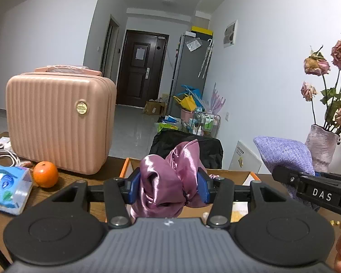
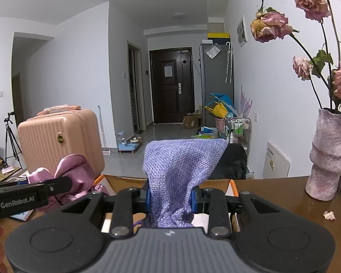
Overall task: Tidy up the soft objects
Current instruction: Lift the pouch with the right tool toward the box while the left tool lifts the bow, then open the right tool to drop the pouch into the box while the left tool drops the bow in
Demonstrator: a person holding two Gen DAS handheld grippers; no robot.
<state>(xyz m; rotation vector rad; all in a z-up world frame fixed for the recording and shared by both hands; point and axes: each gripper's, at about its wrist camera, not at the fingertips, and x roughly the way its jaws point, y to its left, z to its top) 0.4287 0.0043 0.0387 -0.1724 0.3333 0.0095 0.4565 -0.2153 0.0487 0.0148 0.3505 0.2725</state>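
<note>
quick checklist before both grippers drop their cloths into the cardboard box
1. Left gripper clamps the shiny pink satin cloth: ok.
2. Right gripper clamps the lilac woven cloth: ok.
3. Orange-edged open cardboard box sits ahead below both grippers: ok.
4. Room inside the box: cannot tell, mostly hidden.
5. Pink textured vase of dried roses stands clear to the right: ok.
6. Orange fruit sits outside the box: ok.

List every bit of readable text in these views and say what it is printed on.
"DAS": on the right gripper side, seen from the left wrist.
"GenRobot.AI": on the left gripper side, seen from the right wrist.
Suitcase badge, tissue pack, white board markings, door paper: too small or blurred.
</note>
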